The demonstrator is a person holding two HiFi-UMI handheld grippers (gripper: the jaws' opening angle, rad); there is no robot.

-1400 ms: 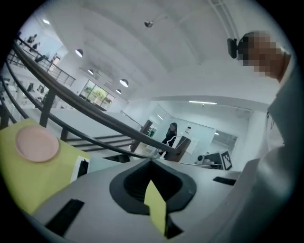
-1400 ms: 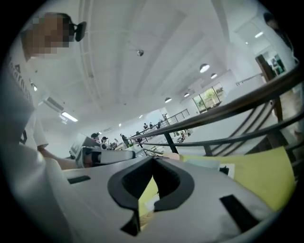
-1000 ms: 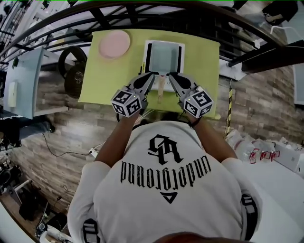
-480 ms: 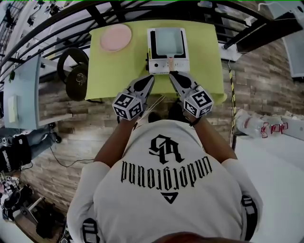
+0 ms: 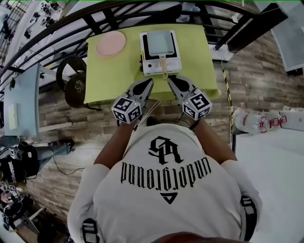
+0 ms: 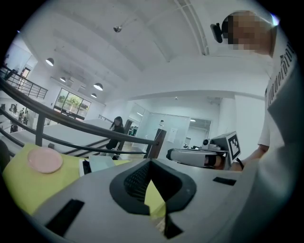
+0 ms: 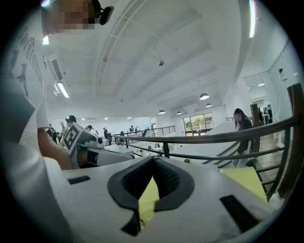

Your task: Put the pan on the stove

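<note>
Pan (image 5: 160,43) sits on stove (image 5: 149,67) at far side of bench (image 5: 114,76), handle pointing toward the tongs. Left tongs (image 5: 148,81) and right tongs (image 5: 171,79) are both clenched and empty, tips just short of the stove. Bench is green; plank floor (image 5: 71,121); black railing (image 5: 118,13) beyond. Count: one pan, one stove, one pink disc (image 5: 111,43), two tongs.

Bright, even light; fisheye-warped edges

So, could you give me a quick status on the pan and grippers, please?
Left gripper and right gripper shut, empty. Pan looks seated on stove, handle toward us. Pink plate well aside, nothing in the way.
</note>
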